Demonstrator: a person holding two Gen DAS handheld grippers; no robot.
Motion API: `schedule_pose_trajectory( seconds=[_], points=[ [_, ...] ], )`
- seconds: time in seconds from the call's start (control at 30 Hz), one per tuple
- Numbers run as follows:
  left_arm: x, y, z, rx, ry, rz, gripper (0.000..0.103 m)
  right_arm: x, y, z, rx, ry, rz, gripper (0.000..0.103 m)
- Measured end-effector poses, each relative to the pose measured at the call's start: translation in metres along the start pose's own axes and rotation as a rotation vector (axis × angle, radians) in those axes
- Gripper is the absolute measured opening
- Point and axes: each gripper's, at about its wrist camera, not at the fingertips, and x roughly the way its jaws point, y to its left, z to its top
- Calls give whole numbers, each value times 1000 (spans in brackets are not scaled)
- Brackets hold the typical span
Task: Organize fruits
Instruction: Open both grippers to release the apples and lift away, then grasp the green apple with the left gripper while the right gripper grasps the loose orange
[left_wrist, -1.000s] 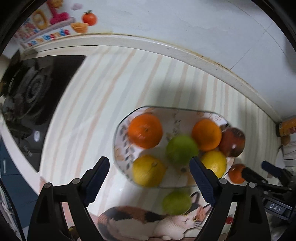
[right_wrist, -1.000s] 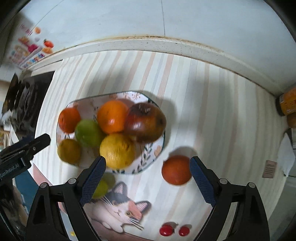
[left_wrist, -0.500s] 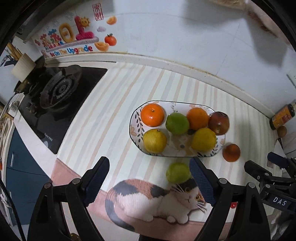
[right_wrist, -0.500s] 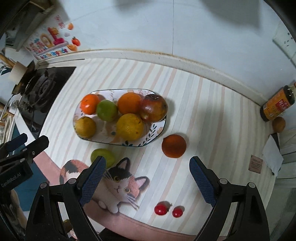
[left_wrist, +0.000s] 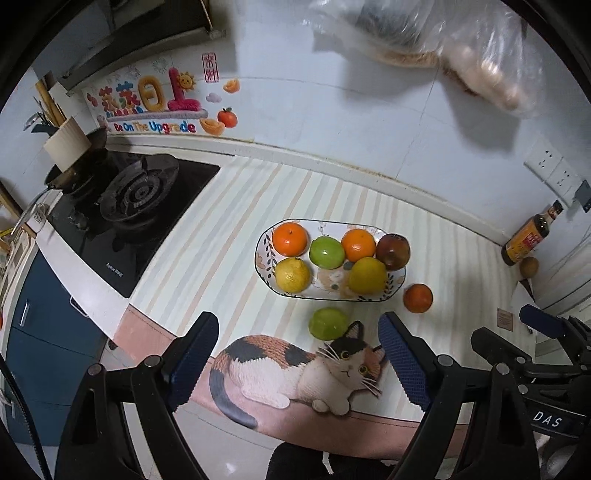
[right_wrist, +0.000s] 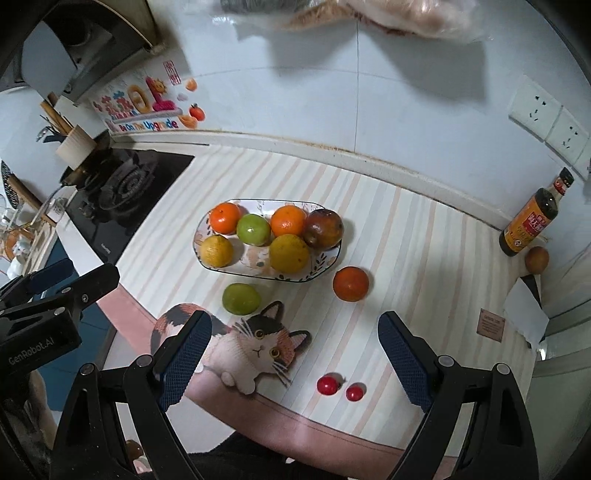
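An oval patterned plate (left_wrist: 264, 254) (right_wrist: 325, 264) on the striped mat holds several fruits: two oranges, a green one, two yellow ones and a dark red one (left_wrist: 393, 251) (right_wrist: 324, 228). Off the plate lie a green fruit (left_wrist: 328, 323) (right_wrist: 242, 298), an orange (left_wrist: 417, 298) (right_wrist: 351, 283) and two small red tomatoes (right_wrist: 328, 384). My left gripper (left_wrist: 298, 354) hangs open and empty above the mat's front, near the green fruit. My right gripper (right_wrist: 294, 354) is open and empty too, high over the front edge. Each gripper shows at the side of the other's view.
A black gas hob (left_wrist: 129, 206) with a pan lies to the left. A sauce bottle (right_wrist: 530, 221) and a small brown fruit (right_wrist: 536, 259) stand at the right wall, with paper beside them. Plastic bags (left_wrist: 480, 55) hang on the wall above. The counter edge runs close below.
Both grippers have risen and drawn back from the plate, so the fruits look smaller and the hob, wall and bottle have come into view. Nothing was picked up.
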Motion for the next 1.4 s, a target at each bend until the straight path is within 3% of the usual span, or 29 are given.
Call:
schedule_pose_trajectory(
  seconds=[0.33, 0.77, 0.87, 0.93, 1.17, 1.4],
  points=[
    [-37, -6, -10, 10, -51, -4, 88, -42, -3, -10, 1, -51, 15, 94],
    [-35, -7, -19, 0, -21, -27, 88, -46, -11, -19, 37, -45, 33, 94],
    [-18, -7, -19, -8, 16, -53, 91, -36, -22, -18, 74, -28, 44, 94],
    [-2, -8, -18, -9, 50, -60, 103, -23, -33, -17, 113, -8, 49, 94],
    [75, -8, -20, -32, 180, -42, 103, 44, -91, -12, 268, 74, 45, 94],
    [165, -10, -29, -77, 387, -67, 103, 144, -126, 1, 363, 176, 71, 94]
  ],
)
